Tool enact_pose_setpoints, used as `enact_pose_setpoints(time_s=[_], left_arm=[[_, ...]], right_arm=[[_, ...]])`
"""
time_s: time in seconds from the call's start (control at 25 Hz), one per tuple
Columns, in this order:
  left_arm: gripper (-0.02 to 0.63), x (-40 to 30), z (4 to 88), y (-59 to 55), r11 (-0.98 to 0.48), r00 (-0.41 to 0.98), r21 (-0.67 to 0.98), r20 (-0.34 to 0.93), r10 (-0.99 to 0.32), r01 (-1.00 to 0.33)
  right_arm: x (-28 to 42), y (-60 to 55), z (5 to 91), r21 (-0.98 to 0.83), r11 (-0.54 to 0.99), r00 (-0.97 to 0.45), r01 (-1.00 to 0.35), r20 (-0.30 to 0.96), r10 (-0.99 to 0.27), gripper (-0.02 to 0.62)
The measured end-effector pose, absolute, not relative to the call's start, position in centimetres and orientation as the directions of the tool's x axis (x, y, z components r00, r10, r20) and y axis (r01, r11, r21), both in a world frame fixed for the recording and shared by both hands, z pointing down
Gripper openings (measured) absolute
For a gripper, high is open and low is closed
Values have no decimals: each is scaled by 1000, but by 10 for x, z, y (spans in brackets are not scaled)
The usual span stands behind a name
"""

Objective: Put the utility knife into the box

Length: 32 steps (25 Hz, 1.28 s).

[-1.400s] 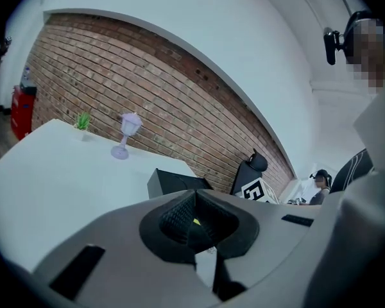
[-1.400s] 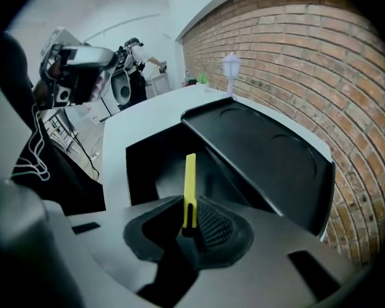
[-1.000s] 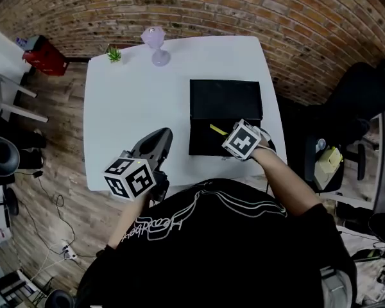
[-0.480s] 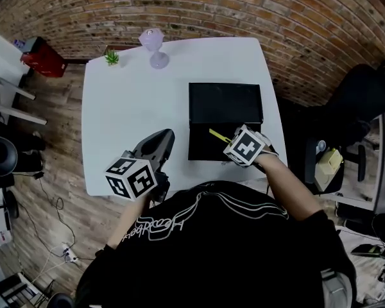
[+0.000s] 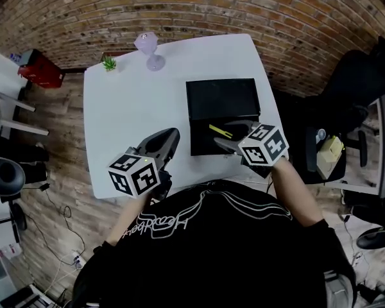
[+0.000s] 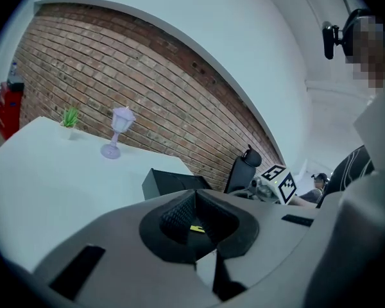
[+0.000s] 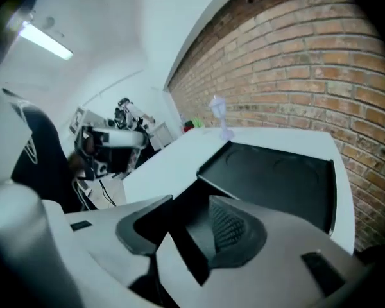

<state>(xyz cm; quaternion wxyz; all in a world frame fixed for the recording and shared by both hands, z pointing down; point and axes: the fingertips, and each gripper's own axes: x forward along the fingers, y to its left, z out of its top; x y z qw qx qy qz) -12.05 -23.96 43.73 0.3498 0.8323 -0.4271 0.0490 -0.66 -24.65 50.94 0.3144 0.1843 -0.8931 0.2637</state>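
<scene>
The right gripper (image 5: pixel 223 144) had its jaws opening, with nothing between them. The utility knife (image 5: pixel 219 131) lay clear of it, at its 11 o'clock, inside the open black box (image 5: pixel 194 136). Placement appeared complete, with only withdrawal remaining. The left gripper (image 5: pixel 163 140), at the box's 9 o'clock, was closed and empty.

Looks like a loft-style office or lab workroom: exposed brick wall (image 5: pixel 179 5), wood-plank floor (image 5: pixel 58 165), plain white table (image 5: pixel 135 101). Flanked by 1 black office chair (image 5: pixel 362 88) on the right, with cables (image 5: pixel 67 252) trailing across the floor and equipment-laden desks (image 7: pixel 109 140) beyond.
</scene>
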Motion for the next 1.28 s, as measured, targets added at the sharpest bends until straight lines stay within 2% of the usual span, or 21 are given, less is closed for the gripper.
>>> enact_pose_setpoints(time_s=[0.2,0.4,0.84,1.28], left_arm=[[32,-109,403,-228,-467,678,518,359,-641,-716],[32,-105,372,-210,-530,717,505,314,-622,-682],[32,-109,348,-165,-603,754,466,274,-598,-648],[32,-96,340,-147,-651,783,444,256,-567,-616]], right_arm=[[-19,-235,417,-382,798,-855,-466,429,-293,90],[-19,-217,381,-316,825,-867,-469,339,-364,3],[-32,-169,341,-364,847,-922,-388,144,-360,2],[-28,-142,334,-310,860,-914,-407,151,-378,2]])
